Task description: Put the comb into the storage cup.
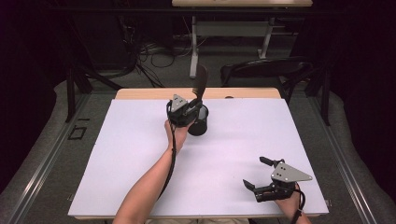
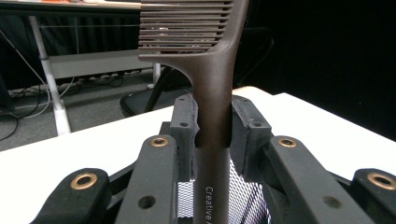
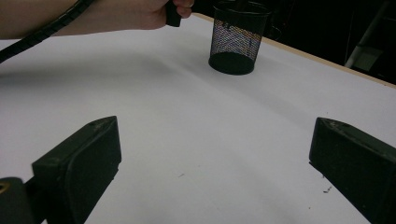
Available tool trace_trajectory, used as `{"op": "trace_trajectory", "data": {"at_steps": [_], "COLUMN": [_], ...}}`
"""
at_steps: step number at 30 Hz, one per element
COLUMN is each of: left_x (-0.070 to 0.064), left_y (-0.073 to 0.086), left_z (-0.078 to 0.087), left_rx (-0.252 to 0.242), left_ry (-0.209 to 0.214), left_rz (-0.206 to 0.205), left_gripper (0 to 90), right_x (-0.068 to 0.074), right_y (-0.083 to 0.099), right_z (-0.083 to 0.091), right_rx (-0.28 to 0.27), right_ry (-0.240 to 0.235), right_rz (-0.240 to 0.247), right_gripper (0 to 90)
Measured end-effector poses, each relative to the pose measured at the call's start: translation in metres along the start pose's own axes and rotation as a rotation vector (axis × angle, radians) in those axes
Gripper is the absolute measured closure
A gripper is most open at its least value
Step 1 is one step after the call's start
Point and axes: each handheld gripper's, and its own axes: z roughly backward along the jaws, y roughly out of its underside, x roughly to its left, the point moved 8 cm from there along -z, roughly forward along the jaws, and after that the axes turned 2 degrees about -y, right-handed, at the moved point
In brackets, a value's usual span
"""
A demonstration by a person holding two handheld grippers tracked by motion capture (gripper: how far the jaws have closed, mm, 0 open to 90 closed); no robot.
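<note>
A dark brown comb [image 1: 201,82] [image 2: 212,84] stands upright, teeth end up, with my left gripper [image 1: 190,108] [image 2: 213,126] shut on its handle. The handle's lower end reaches down into a black mesh cup [image 1: 199,122] [image 3: 237,38] [image 2: 243,196] standing on the white table sheet [image 1: 140,154]. My right gripper [image 1: 259,171] [image 3: 215,158] is open near the table's front right, resting low over the sheet with nothing between its jaws, which point toward the cup.
A black chair [image 1: 266,70] and a desk frame [image 1: 233,32] stand beyond the table's far edge, with cables on the floor. The person's left forearm [image 1: 149,182] crosses the sheet from the front edge.
</note>
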Motion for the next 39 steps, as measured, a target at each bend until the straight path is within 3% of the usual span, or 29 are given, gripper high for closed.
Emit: {"op": "trace_trajectory", "data": {"at_steps": [39], "left_x": [-0.0015], "left_y": [0.0073], "left_z": [0.0006], "left_rx": [0.029], "left_ry": [-0.008], "left_rz": [-0.019], "left_gripper": [72.6], "right_x": [-0.0004], "right_y": [0.0004], "right_z": [-0.0005], "right_rx": [0.001], "right_ry": [-0.001], "right_rz": [0.001], "right_gripper": [1.8]}}
